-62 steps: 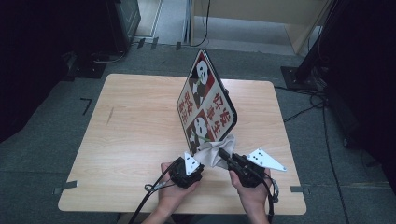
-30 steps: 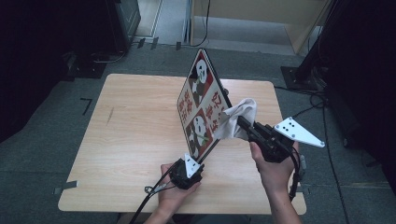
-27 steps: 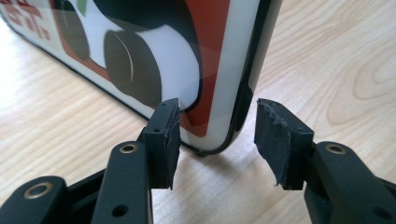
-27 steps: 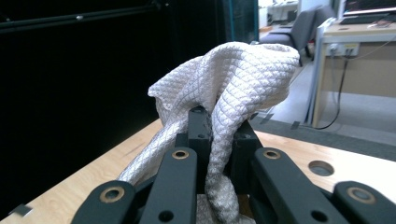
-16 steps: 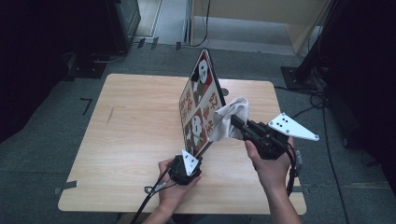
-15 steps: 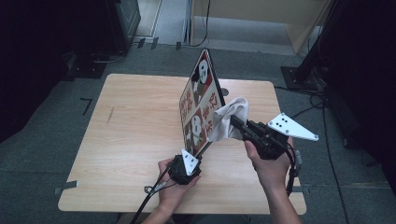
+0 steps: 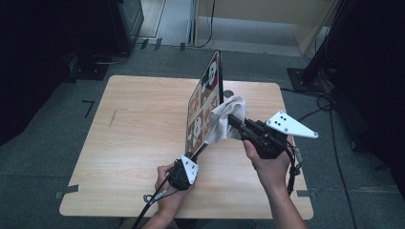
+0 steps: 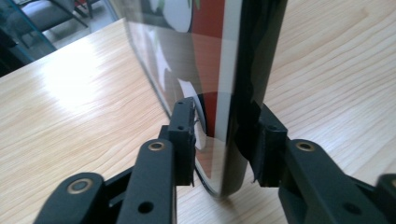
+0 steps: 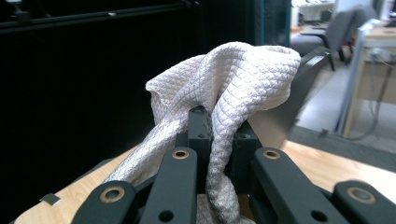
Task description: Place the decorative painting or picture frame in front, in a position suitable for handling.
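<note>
Both tongs are clamped on something. From the high view, the left tongs (image 7: 191, 160) pinch the near bottom corner of a panda-printed board (image 7: 204, 107), which stands on edge over the middle of the table (image 7: 133, 138) and leans away toward the far side. The right tongs (image 7: 235, 121) grip a white cloth (image 7: 225, 121) and press it against the board's right face, about halfway up. The risk I see here is leverage: the board is held at one low corner alone, so a firm sideways rub from the cloth could swing it round that corner or tip it over to the left.

Seen from the left gripper view, the left tongs (image 8: 224, 140) have one jaw on the glossy printed face and the other on the dark back edge of the board (image 8: 224, 70), close to its bottom corner, which sits just above the wood. That glossy face looks slick, so the corner could slide out of the jaws if the push grows.

Through the right gripper view, the right tongs (image 9: 218, 135) hold a bunched fold of the cloth (image 9: 233, 79), with most of it ballooning loose above the jaws. A loose wad like that could drag, pull free, or let the hard jaw tips scrape the board.
</note>
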Motion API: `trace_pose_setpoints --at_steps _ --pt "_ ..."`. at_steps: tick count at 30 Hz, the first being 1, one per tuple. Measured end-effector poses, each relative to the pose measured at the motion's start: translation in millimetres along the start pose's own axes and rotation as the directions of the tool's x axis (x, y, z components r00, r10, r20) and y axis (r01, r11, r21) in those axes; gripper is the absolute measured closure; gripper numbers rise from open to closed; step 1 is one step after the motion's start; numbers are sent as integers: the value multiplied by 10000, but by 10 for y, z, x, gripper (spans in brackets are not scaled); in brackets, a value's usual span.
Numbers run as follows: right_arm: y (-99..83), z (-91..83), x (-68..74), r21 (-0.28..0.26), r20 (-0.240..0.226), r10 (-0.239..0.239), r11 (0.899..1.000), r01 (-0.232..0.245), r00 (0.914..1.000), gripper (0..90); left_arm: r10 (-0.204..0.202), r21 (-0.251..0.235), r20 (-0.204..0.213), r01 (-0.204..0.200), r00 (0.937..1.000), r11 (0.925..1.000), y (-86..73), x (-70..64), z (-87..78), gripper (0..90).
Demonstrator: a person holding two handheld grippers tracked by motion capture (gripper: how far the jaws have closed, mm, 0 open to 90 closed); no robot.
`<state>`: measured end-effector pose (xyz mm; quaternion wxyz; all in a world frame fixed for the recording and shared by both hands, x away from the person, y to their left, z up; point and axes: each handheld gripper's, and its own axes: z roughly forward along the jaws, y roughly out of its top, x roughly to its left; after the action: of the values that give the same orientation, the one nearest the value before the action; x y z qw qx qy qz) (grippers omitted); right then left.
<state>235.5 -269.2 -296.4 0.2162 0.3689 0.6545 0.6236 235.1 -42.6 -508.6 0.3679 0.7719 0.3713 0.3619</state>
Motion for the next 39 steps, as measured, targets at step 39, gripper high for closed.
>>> trace_pose_setpoints --at_steps 39 --pt "98 477 192 240 -273 -1139 9931 1145 9931 846 69 -91 234 -67 9997 9999 -220 430 -94 795"
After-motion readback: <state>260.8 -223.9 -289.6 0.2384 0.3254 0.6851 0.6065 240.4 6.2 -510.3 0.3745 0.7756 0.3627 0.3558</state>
